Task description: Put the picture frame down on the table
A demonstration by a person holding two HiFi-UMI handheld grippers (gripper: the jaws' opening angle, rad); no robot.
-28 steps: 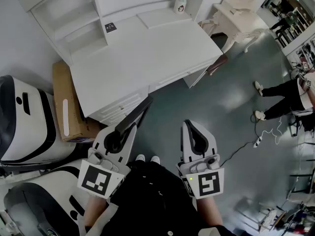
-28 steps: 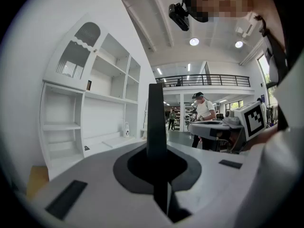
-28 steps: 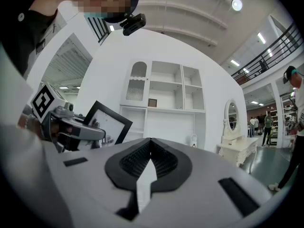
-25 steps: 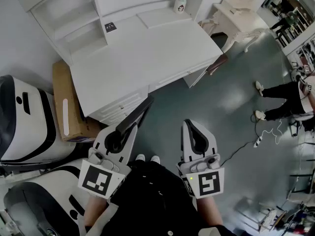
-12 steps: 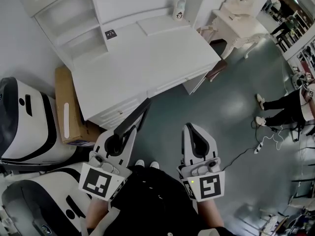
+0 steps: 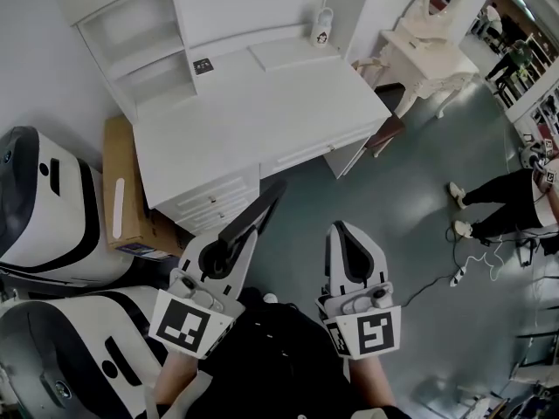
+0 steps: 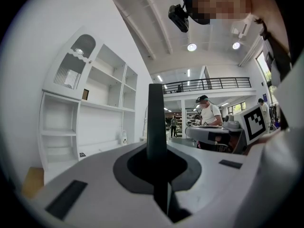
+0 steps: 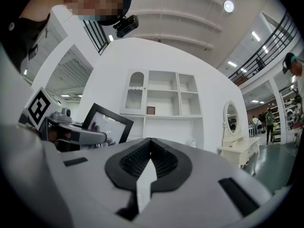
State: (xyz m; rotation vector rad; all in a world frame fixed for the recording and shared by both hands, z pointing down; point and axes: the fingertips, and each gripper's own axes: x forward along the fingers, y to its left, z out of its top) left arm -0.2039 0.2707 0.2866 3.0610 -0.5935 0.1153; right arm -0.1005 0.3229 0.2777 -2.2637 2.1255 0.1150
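Note:
My left gripper [image 6: 231, 236] is shut on a black picture frame [image 6: 262, 206], which sticks out edge-on toward the white desk [image 6: 262, 112] ahead. In the left gripper view the frame [image 7: 155, 120] rises as a dark upright bar between the closed jaws of the left gripper [image 7: 156, 161]. The right gripper view shows the frame [image 8: 107, 125] face-on at the left, glass and black border. My right gripper [image 6: 343, 232] hovers over the grey floor beside it, shut with nothing held. Seen from its own camera, the right gripper [image 8: 149, 145] has its jaws together.
A shelf unit [image 6: 131, 42] stands at the desk's back left. On the desk are a small white bottle [image 6: 322, 26] and a dark card [image 6: 203, 65]. A cardboard box [image 6: 122, 190] and white-black machines [image 6: 44, 208] stand left. A vanity table [image 6: 428, 37], a person's legs [image 6: 498, 199] and a cable [image 6: 441, 273] lie right.
Both grippers have come a little closer to the desk's front edge. The left gripper keeps its hold on the frame, and the right stays shut.

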